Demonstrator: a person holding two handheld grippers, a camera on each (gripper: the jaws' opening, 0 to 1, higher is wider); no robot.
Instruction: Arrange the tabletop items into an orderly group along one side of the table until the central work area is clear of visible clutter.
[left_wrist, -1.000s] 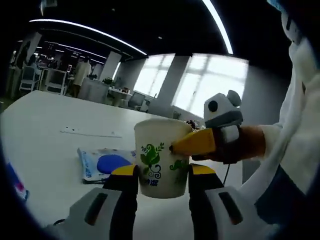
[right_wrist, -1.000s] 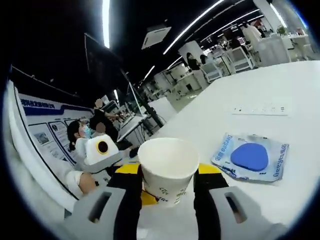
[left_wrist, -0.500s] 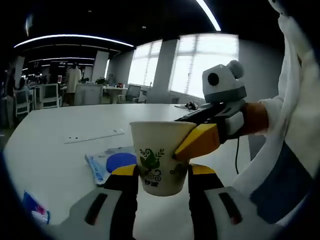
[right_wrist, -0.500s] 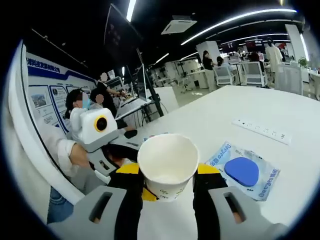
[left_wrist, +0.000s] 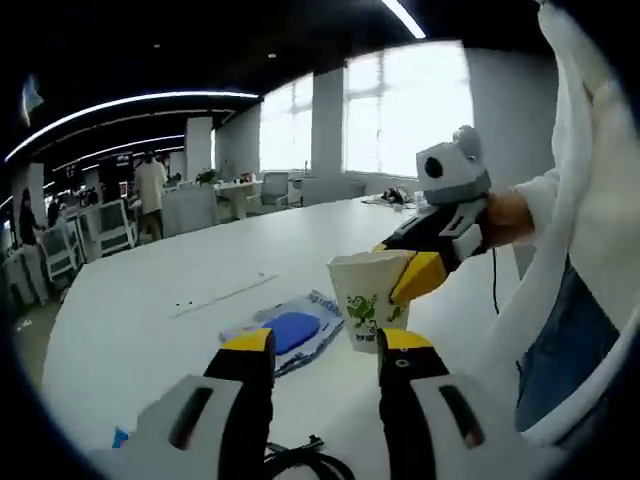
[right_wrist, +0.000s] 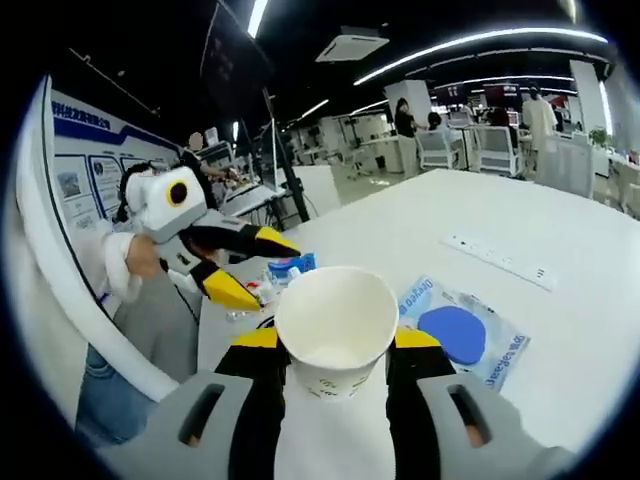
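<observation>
A white paper cup (right_wrist: 335, 312) with a green leaf print sits between the jaws of my right gripper (right_wrist: 335, 340), which is shut on it. From the left gripper view the same cup (left_wrist: 365, 300) is held just above the white table (left_wrist: 150, 330) by the right gripper (left_wrist: 405, 268), a little beyond my left gripper (left_wrist: 325, 345). The left jaws stand open with nothing between them. In the right gripper view the left gripper (right_wrist: 262, 270) hovers open at the left, apart from the cup.
A blue-and-white flat packet (left_wrist: 290, 330) (right_wrist: 460, 335) lies on the table beside the cup. A white power strip (right_wrist: 500, 258) (left_wrist: 222, 295) lies farther out. Small blue-white items (right_wrist: 285, 270) sit near the table's edge, and a black cable (left_wrist: 300, 460) lies under the left gripper.
The left gripper has let go of the cup and drawn back from it. The cup stays in the right gripper, which had gripped it alongside the left.
</observation>
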